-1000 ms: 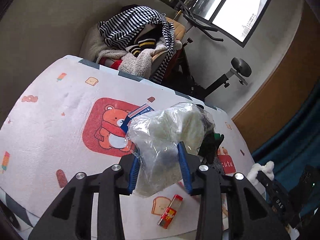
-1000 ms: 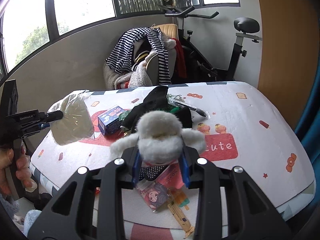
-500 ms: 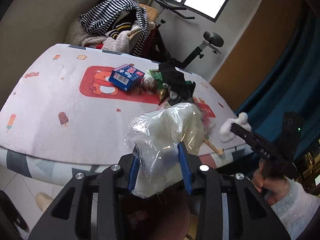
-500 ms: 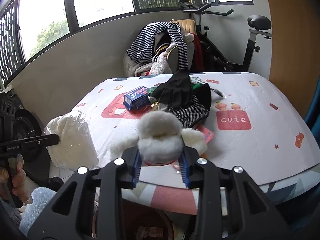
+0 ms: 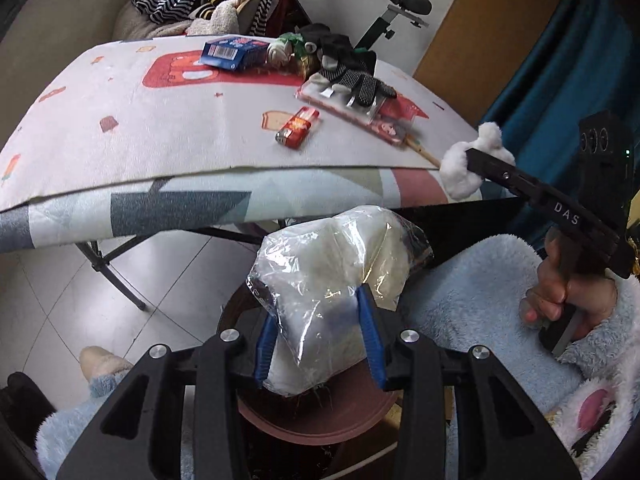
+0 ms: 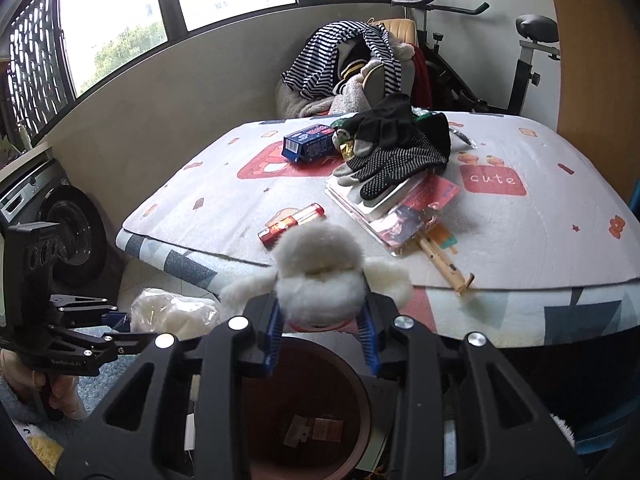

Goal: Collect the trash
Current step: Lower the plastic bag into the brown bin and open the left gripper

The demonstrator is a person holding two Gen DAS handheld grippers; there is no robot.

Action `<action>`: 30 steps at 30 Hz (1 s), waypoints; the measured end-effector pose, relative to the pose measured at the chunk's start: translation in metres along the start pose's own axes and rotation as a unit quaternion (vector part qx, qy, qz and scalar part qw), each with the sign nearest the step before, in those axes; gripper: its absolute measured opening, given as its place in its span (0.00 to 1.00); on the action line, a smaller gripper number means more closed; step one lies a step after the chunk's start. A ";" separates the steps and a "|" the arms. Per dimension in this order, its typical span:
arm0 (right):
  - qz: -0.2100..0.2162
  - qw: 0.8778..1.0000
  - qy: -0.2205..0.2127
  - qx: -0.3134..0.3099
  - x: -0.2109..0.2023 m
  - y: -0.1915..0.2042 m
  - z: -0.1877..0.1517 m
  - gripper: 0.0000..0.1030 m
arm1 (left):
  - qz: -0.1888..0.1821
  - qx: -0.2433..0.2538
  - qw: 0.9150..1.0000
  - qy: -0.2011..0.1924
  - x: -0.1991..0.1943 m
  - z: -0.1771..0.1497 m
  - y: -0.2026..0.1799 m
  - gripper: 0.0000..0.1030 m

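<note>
My left gripper [image 5: 322, 336] is shut on a clear plastic bag of white stuffing [image 5: 336, 276], held just above a round brown bin [image 5: 320, 416] on the floor. In the right wrist view, my right gripper [image 6: 322, 340] is shut on a fluffy white wad [image 6: 320, 276], hanging over the same brown bin [image 6: 304, 412], which holds a few paper scraps. The white wad [image 5: 466, 164] and the right gripper [image 5: 476, 160] also show at the right of the left wrist view. The bag [image 6: 172, 316] and left gripper [image 6: 120, 324] show low on the left in the right wrist view.
The table [image 6: 520, 248] carries a blue box [image 6: 308, 144], black dotted gloves [image 6: 392, 148], a red lighter [image 6: 292, 220], flat packets [image 6: 404, 208] and a wooden stick [image 6: 444, 264]. A clothes-piled chair [image 6: 360, 64], an exercise bike [image 6: 524, 64] and a washing machine [image 6: 60, 208] stand around. Blue fleece sleeves [image 5: 480, 292] are close by.
Both grippers have come back off the table and down toward the floor. The bag and the white wad now hang over the brown bin, with the table edge above them.
</note>
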State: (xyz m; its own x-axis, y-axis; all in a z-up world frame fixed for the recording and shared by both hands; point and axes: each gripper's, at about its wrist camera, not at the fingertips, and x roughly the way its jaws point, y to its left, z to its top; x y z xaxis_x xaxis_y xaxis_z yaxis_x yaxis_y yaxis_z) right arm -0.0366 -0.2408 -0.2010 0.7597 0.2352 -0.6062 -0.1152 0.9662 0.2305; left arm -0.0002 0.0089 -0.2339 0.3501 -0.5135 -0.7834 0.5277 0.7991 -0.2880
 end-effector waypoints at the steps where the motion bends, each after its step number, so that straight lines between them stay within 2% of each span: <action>1: -0.002 1.000 0.004 0.007 0.001 -0.001 -0.004 0.34 | 0.002 -0.001 1.000 0.002 0.004 -0.003 0.001 0.36; 4: 0.001 0.999 0.019 0.045 0.007 -0.010 -0.014 0.34 | 0.013 -0.008 1.000 0.009 0.017 -0.012 0.003 0.37; 8: -0.012 0.999 0.026 0.037 0.012 -0.009 -0.020 0.34 | 0.042 -0.014 0.999 0.025 0.032 -0.017 0.006 0.37; 15: -0.012 0.999 0.043 0.005 0.022 0.004 -0.024 0.34 | 0.029 -0.047 0.998 0.031 0.035 -0.016 0.020 0.38; 22: -0.011 0.998 0.062 -0.021 0.030 0.016 -0.028 0.34 | 0.031 -0.035 0.998 0.033 0.036 -0.017 0.015 0.42; 26: -0.012 0.998 0.064 -0.022 0.031 0.017 -0.028 0.34 | 0.039 -0.034 0.998 0.026 0.034 -0.016 0.014 0.51; 30: -0.012 0.997 0.072 -0.029 0.034 0.019 -0.030 0.34 | 0.061 -0.053 0.997 -0.001 0.024 -0.015 0.021 0.69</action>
State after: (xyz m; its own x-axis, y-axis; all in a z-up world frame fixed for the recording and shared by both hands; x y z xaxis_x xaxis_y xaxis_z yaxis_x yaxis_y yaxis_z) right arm -0.0317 -0.2113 -0.2402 0.6637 0.2210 -0.7146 -0.1383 0.9752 0.1730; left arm 0.0076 0.0179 -0.2670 0.4077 -0.4117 -0.8150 0.3962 0.8839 -0.2484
